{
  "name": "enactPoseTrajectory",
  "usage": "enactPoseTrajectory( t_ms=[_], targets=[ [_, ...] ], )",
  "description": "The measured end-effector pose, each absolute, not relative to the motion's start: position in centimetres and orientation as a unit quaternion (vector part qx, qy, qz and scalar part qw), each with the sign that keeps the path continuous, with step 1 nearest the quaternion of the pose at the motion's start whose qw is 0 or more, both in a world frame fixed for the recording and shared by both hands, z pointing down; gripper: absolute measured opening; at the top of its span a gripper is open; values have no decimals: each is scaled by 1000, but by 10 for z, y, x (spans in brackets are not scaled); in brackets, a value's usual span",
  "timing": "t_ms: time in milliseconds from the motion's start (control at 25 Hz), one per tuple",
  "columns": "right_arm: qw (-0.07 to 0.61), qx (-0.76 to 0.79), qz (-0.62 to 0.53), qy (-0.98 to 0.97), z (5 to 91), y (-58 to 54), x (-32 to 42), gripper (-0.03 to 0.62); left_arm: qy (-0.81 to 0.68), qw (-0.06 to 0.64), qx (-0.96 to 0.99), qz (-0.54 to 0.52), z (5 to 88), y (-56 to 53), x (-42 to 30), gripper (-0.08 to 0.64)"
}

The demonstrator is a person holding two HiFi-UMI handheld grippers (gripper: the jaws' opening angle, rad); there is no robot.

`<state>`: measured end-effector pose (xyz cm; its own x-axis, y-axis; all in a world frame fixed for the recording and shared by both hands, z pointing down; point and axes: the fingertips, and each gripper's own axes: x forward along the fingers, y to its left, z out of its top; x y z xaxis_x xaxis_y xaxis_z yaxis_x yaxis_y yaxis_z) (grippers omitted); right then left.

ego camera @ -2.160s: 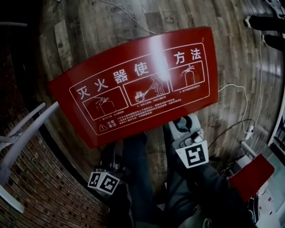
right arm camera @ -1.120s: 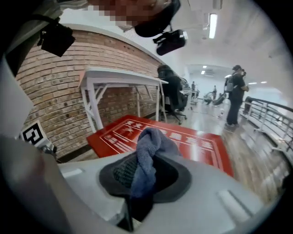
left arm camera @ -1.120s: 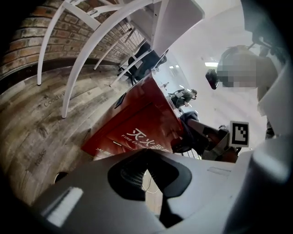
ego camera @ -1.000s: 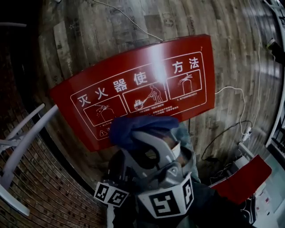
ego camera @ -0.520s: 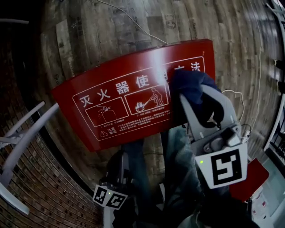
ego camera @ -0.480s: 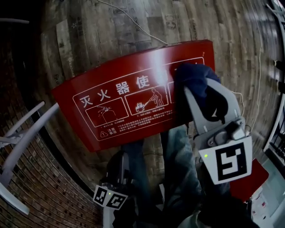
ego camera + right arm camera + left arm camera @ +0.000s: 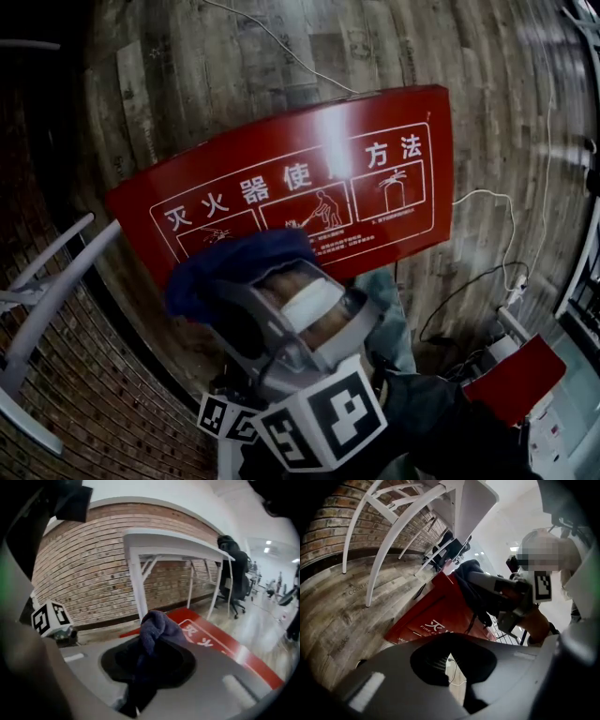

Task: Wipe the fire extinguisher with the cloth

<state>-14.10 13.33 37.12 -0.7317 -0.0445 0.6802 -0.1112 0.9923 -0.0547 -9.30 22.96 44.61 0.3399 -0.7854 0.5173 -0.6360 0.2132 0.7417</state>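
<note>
Lower left in the head view, my right gripper [image 7: 246,281] is pinching the blue cloth [image 7: 214,270], my left gripper [image 7: 454,639] idling closed, empty.

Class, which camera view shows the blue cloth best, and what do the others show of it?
The right gripper view: the cloth fills the centre, pinched in the right gripper. The head view shows the cloth partly behind that gripper, over the red box. The left gripper view shows the cloth small and dark.

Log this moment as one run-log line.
right gripper: shut on cloth | cloth: at red extinguisher box, lower-left edge | left gripper: empty
</note>
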Motion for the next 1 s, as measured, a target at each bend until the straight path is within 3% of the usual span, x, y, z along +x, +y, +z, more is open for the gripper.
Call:
enactPoseTrajectory(
  t_ms=[200,480,680,1000],
  targets=[
    [381,54,59,-921,379,156,-86,69,-576,527,621,-64,447,227,-99,5],
    [371,227,64,-898,371,29,-13,69,-577,529,618,-71,449,234,-102,5],
    [368,249,81,-892,371,1,-72,69,-573,532,620,-67,451,241,-97,5],
    [379,23,6,-925,373,111,-163,69,-566,541,618,-78,450,238,-90,5]
  ],
)
